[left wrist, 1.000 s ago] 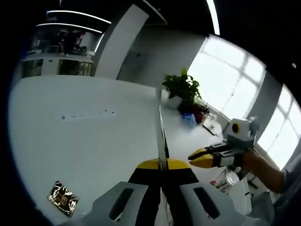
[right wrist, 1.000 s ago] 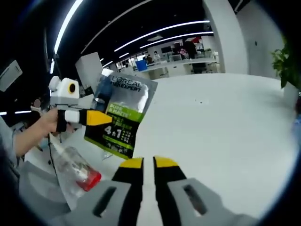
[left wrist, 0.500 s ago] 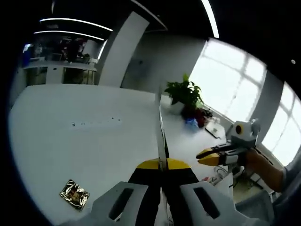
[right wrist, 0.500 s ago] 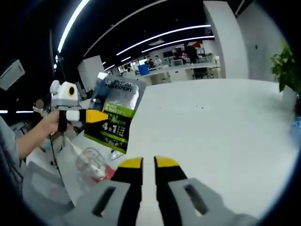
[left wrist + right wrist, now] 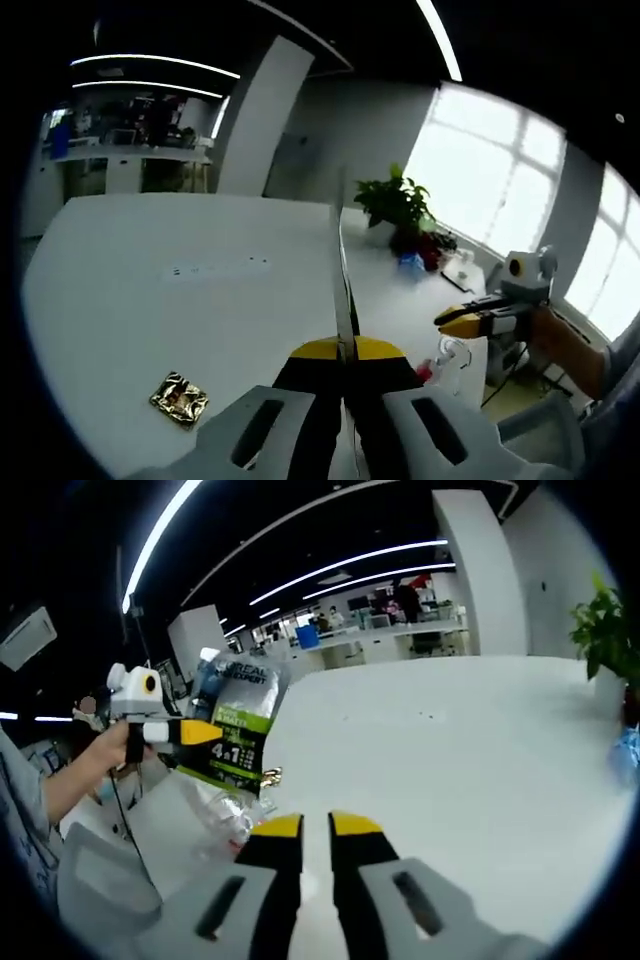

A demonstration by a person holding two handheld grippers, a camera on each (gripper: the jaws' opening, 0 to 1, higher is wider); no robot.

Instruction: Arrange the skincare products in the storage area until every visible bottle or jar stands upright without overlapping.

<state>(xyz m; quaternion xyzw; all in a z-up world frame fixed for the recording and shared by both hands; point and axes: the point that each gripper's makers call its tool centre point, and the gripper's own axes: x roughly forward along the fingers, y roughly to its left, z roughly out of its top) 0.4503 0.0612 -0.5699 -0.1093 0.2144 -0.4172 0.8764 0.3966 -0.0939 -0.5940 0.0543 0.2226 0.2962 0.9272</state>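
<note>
The left gripper (image 5: 200, 733) pinches a L'Oréal sachet (image 5: 232, 725) by its edge and holds it clear above the near-left corner of the white tabletop (image 5: 450, 740), probably carrying it to a spot where it overlaps nothing. From the left gripper view the sachet shows edge-on between the jaws. The right gripper (image 5: 315, 825) has its jaws nearly together on nothing, held in reserve. A gold foil packet (image 5: 180, 399) lies flat near the tabletop's edge

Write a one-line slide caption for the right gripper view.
Left gripper holds a product sachet above the white table.
</note>
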